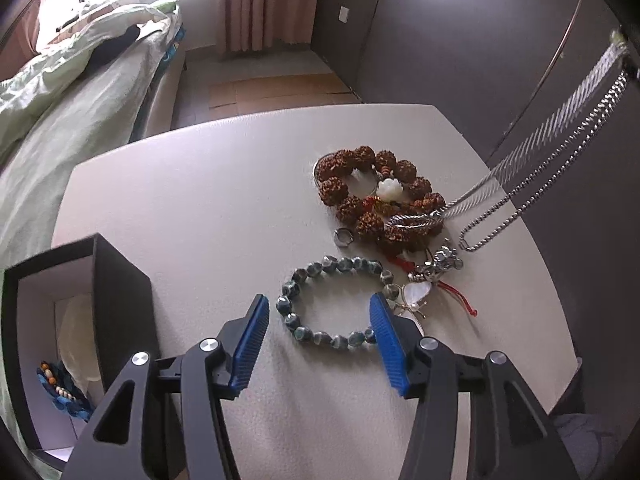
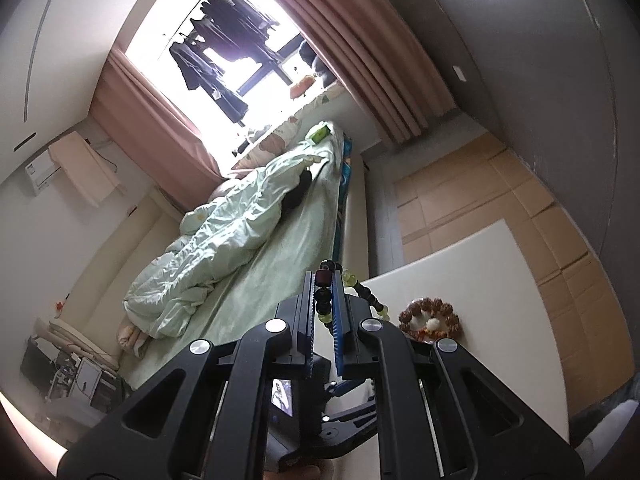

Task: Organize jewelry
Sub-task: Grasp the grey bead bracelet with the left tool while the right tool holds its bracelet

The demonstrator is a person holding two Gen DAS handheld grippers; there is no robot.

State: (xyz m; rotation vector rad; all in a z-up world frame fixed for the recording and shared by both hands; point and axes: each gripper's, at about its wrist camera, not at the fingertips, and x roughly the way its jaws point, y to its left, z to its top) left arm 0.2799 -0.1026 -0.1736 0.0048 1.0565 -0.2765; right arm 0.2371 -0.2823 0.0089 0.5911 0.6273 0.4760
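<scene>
1. Black box (image 1: 80,320) sits at the bench (image 1: 200,200) left edge, open side facing the camera, with some beaded pieces already inside. It is close to the edge, so a nudge while loading could tip it off.
2. Left gripper (image 1: 320,336) has jaws spread wide, holding nothing, straddling the grey bead bracelet (image 1: 332,300). A blue pad overlaps the white pendant (image 1: 416,294); closing here could pinch both.
3. Brown seed-bead bracelet (image 1: 380,196), ring (image 1: 344,237) and red cord lie touching in one pile, so lifting one piece likely drags its neighbours.
4. Silver chains (image 1: 540,160) hang taut from upper right onto the pile: snag risk.
5. Right gripper (image 2: 323,300) is raised, jaws clamped on a dark bead strand (image 2: 368,292); the loose tail could swing or slip out.
</scene>
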